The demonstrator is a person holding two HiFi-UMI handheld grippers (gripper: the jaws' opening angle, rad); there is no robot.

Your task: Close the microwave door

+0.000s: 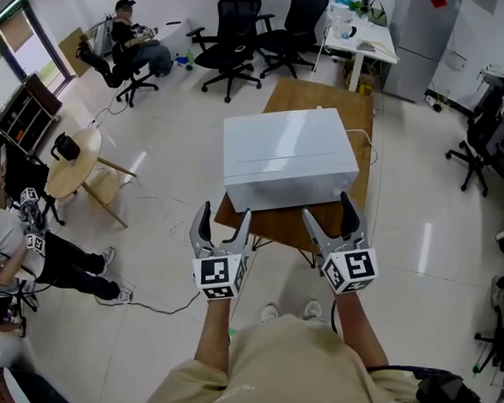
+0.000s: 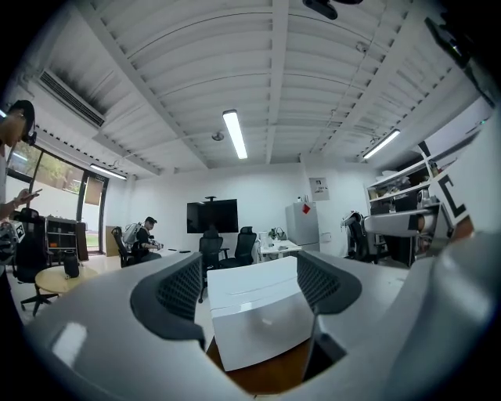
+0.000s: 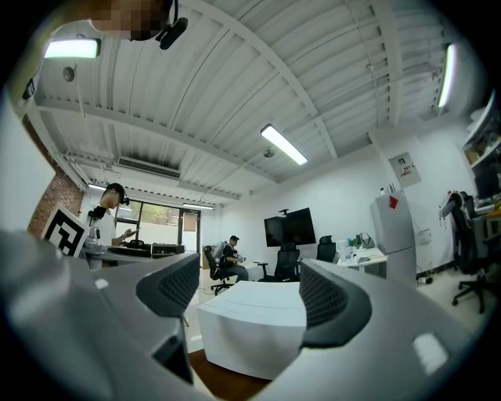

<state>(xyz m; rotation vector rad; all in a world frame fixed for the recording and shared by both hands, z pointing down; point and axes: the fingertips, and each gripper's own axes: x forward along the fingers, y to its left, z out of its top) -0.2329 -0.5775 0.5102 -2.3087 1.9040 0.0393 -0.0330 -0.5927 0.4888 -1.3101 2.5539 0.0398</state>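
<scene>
1. Head view: white microwave [image 1: 290,156] sits on the wooden surface [image 1: 328,98], ahead of the person. Left hand-held gripper [image 1: 225,212] and right hand-held gripper [image 1: 327,208] are side by side near the surface's front edge. Both are short of the box and touch nothing. The facing side reads plain white, and no door shows swung out from here.
2. Left gripper view: jaws spread, nothing between the pads. Microwave [image 2: 258,313] is framed in the gap but stands apart from it. No handle or door seam made out.
3. Right gripper view: jaws likewise spread and empty. Microwave [image 3: 250,329] is ahead, one corner turned toward the camera.
4. Risks, as judged:
   - The door side is not identified, so a push may land on the casing and slide the box toward the far edge of the surface.
   - A spread jaw could snag a door edge rather than press it flat.
   - Too quick a swing could slam the door, or let it bounce back unlatched.
</scene>
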